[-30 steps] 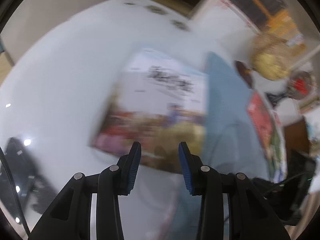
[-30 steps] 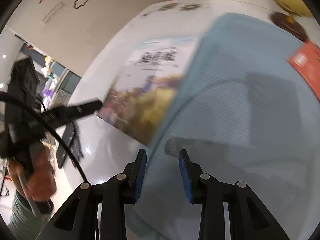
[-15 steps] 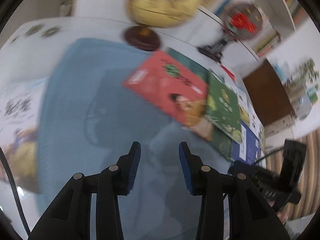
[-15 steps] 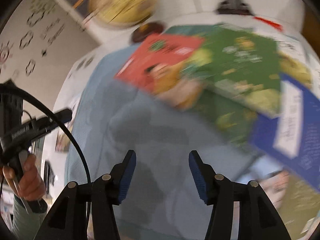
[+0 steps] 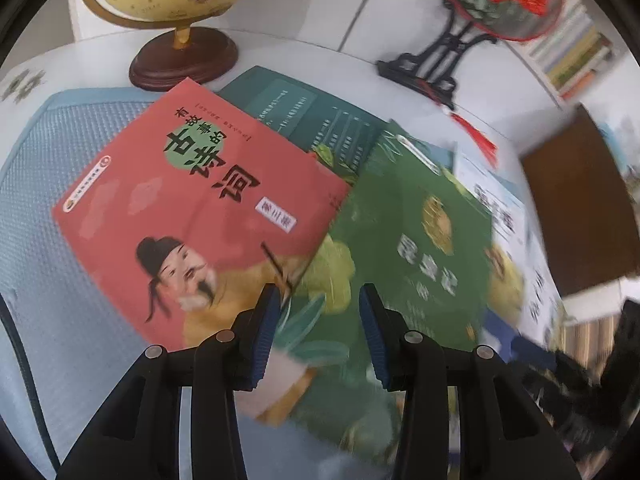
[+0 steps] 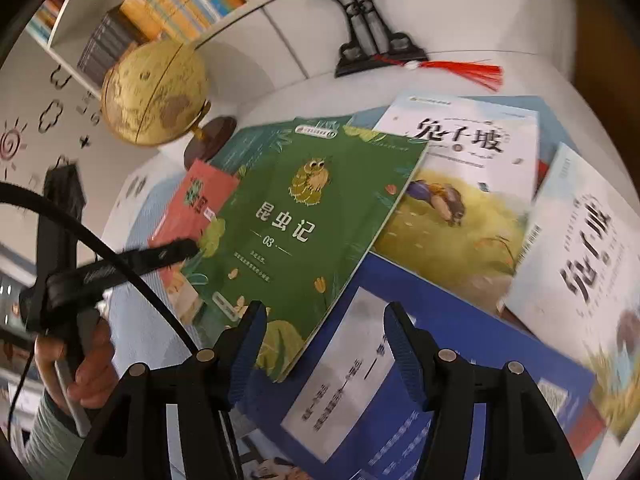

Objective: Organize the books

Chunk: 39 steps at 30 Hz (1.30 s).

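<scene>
**Loose books lying fanned across the desk, both claws hanging empty above them**

A red book is lying face up, partly on a blue mat and partly overlapping a dark teal book beside it. A green book is resting on top of the pile next to the red one, its lower corner overlapping a blue book. Behind these, a white picture book is lying flat, and a second copy is lying tilted at the far right edge of the spread.

The left gripper is hanging over the seam where the red cover meets the green one, its jaws standing partly spread with nothing between them. The right gripper is hovering above the green book's corner and the blue book, its jaws opening and gripping nothing. A hand is holding the left tool's handle at the left of the right wrist view.

A globe on a brown base is standing behind the books, near a black ornament stand with a red tassel, all on the white table
</scene>
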{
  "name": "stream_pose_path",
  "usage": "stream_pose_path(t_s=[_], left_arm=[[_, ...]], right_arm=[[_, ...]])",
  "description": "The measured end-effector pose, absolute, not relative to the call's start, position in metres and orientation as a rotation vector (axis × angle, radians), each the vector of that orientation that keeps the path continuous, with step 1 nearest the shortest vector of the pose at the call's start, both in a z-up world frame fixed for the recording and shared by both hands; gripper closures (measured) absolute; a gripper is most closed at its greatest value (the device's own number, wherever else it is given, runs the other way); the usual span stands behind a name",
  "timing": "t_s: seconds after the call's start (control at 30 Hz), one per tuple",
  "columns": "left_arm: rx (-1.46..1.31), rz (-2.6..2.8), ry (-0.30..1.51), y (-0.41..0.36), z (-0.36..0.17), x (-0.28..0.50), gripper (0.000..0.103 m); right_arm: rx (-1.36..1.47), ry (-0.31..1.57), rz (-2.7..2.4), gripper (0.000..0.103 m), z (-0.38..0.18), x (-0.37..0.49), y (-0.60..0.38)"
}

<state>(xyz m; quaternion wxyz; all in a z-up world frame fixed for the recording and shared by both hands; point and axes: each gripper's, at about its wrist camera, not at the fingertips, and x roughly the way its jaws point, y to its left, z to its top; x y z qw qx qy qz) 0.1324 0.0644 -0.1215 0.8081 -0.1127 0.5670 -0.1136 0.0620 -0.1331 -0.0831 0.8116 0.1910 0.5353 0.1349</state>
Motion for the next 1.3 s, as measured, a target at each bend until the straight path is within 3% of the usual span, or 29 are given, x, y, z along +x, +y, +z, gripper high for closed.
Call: stream_pose_path(t_s=[0.23,0.43,0.83,1.03,1.3], left_arm=[[-0.323,-0.197,1.189,0.059,-0.128,0.138,0.065],[-0.356,-0.257,1.223,0.062,-0.126,0.107,0.065],[-0.479,-0.404,1.306,0.064,-0.152,-0.047,0.065],[-0.545,-0.361,1.284,0.076,-0.165,-0.054,0.065],[-0.493,-0.452,1.116,0.080,-0.110,-0.070,0.071]], right_arm=[[0.405,1.185,0.334,0.058,-0.102,0.079,-0.121],[0.377,1.177,0.333,0.058,-0.100,0.075,-0.125],[0.278,1.253,0.356,0.058,-0.102,-0.018,-0.144],[0.251,1.242,0.329,0.058,-0.101,-0.038,-0.137],[0.289,1.221,0.350,0.057,-0.098,-0.041,-0.119]])
